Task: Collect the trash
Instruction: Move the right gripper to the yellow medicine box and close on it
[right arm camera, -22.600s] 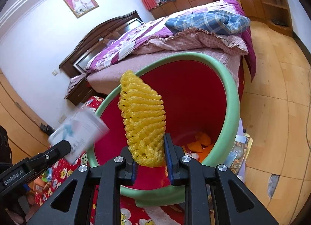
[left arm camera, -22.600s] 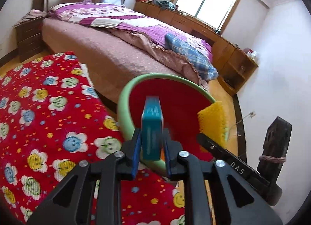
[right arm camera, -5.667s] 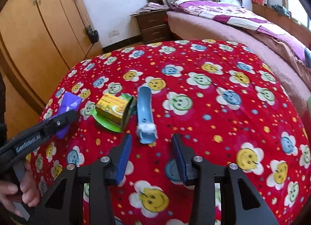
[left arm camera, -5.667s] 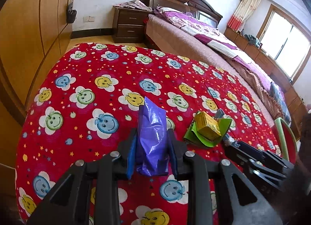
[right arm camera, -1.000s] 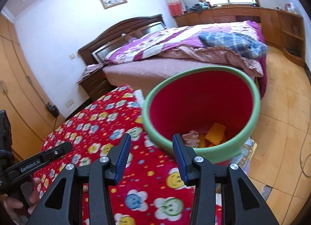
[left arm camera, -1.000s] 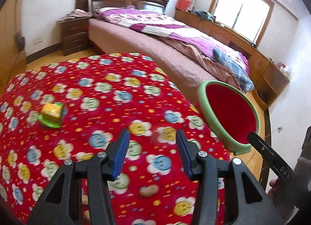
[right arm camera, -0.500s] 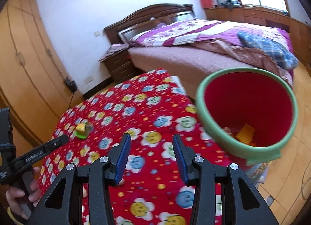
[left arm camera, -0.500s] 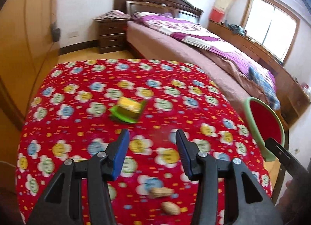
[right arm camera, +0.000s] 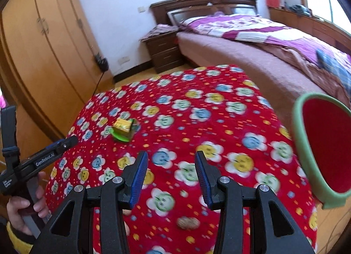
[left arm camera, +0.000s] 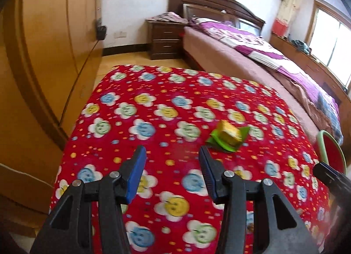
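Observation:
A yellow carton [left arm camera: 230, 133] [right arm camera: 122, 124] lies on a green wrapper [left arm camera: 228, 144] [right arm camera: 121, 137] on the red flower-print tablecloth [left arm camera: 166, 105] [right arm camera: 197, 127]. My left gripper [left arm camera: 172, 162] stands open and empty over the cloth, the carton ahead and to its right. My right gripper [right arm camera: 169, 166] is open and empty too, with the carton ahead to its left. The green bin with a red inside [right arm camera: 301, 144] [left arm camera: 322, 144] stands at the table's right edge. Peanuts [right arm camera: 185, 222] lie on the cloth near the right gripper's fingers.
A wooden wardrobe [left arm camera: 43, 56] [right arm camera: 43, 45] runs along the left. Behind the table are a nightstand [left arm camera: 166, 41] and a bed with purple bedding [left arm camera: 252, 43] [right arm camera: 252, 26]. A hand [right arm camera: 24, 208] holds the left gripper's handle at lower left in the right wrist view.
Both views have swung left, away from the bin and over the table. The carton on its wrapper is now nearer in both views. Both grippers stayed open and empty.

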`<action>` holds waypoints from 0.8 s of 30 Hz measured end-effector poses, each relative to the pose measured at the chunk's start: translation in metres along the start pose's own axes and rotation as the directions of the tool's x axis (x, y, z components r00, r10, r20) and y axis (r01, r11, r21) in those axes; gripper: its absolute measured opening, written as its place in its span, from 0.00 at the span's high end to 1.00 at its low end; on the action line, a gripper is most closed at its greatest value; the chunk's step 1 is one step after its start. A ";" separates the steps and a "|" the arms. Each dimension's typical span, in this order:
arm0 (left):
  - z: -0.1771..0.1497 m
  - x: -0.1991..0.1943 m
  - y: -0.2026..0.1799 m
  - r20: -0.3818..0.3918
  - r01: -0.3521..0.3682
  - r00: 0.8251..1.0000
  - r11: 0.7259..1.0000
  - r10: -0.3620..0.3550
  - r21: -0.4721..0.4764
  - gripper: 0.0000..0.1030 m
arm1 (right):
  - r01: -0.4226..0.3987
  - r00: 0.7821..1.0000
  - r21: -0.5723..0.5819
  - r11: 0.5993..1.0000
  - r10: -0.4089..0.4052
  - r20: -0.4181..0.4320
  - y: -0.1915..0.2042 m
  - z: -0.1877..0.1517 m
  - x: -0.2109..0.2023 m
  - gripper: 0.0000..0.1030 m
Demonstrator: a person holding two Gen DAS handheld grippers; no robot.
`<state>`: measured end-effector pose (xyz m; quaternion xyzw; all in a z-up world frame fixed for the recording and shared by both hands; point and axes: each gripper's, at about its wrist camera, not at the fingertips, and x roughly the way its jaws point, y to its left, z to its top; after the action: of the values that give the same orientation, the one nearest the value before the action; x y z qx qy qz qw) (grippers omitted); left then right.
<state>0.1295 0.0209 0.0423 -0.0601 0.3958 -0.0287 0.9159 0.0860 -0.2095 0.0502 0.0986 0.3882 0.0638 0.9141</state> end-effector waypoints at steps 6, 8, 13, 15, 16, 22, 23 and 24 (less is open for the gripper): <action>-0.002 0.014 0.025 -0.020 -0.013 1.000 0.998 0.012 -0.060 0.52 | -0.041 0.998 -0.074 0.996 0.037 -0.048 0.031 0.017 0.035 0.56; -0.003 0.018 0.030 -0.023 -0.012 1.000 0.997 0.010 -0.072 0.52 | -0.057 0.997 -0.099 0.994 0.051 -0.060 0.041 0.022 0.046 0.56; -0.002 0.027 0.035 -0.032 0.003 0.999 0.995 -0.006 -0.101 0.52 | -0.062 0.994 -0.180 0.982 0.045 -0.101 0.064 0.035 0.075 0.56; -0.002 0.029 0.037 -0.032 0.006 0.999 0.995 -0.009 -0.102 0.52 | -0.039 0.993 -0.230 0.972 0.012 -0.119 0.072 0.038 0.089 0.56; -0.003 0.030 0.037 -0.033 0.008 0.999 0.995 -0.011 -0.103 0.52 | -0.035 0.992 -0.254 0.967 0.002 -0.129 0.075 0.040 0.096 0.56; -0.001 0.039 0.036 -0.054 0.018 0.998 0.994 -0.024 -0.106 0.52 | -0.047 0.983 -0.388 0.921 -0.027 -0.184 0.092 0.045 0.127 0.56; -0.001 0.039 0.036 -0.056 0.019 0.998 0.994 -0.025 -0.106 0.52 | -0.045 0.981 -0.402 0.914 -0.036 -0.191 0.094 0.045 0.132 0.56; -0.001 0.040 0.036 -0.058 0.022 0.998 0.994 -0.028 -0.105 0.52 | -0.051 0.978 -0.418 0.907 -0.040 -0.205 0.095 0.045 0.138 0.56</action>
<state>0.1567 0.0525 0.0078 -0.1121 0.4230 -0.0213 0.8989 0.2098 -0.0960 0.0070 -0.1071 0.4589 0.1584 0.8677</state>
